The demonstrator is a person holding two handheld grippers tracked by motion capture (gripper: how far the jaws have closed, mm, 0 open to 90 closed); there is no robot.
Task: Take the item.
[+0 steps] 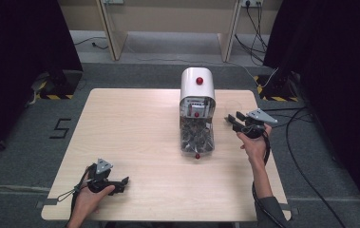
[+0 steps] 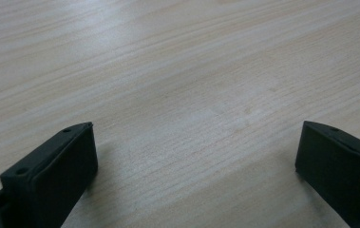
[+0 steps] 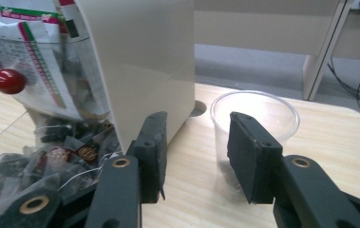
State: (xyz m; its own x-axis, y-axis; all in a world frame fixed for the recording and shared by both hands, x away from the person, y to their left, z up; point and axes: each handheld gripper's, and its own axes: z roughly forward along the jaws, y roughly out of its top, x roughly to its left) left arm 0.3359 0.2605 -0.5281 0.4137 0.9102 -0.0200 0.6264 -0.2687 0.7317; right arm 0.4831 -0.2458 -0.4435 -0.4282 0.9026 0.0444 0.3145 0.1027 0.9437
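A white dispenser (image 1: 197, 85) with a red knob (image 1: 199, 80) stands at the table's far middle. Its clear front bin (image 1: 196, 137) holds several dark tea sachets. In the right gripper view the white housing (image 3: 139, 57) and the sachets (image 3: 49, 156) lie left of the jaws. A clear plastic cup (image 3: 263, 107) stands upright on the table behind the right jaw. My right gripper (image 1: 230, 119) (image 3: 196, 156) is open just right of the dispenser, its jaws apart beside the cup. My left gripper (image 1: 124, 182) (image 2: 196, 156) rests open over bare wood near the front left.
The light wooden table (image 1: 135, 128) sits on grey carpet. Black cables (image 1: 301, 142) trail off the right side of the table. Dark curtains hang at both sides, and wooden furniture legs (image 1: 113, 33) stand beyond the far edge.
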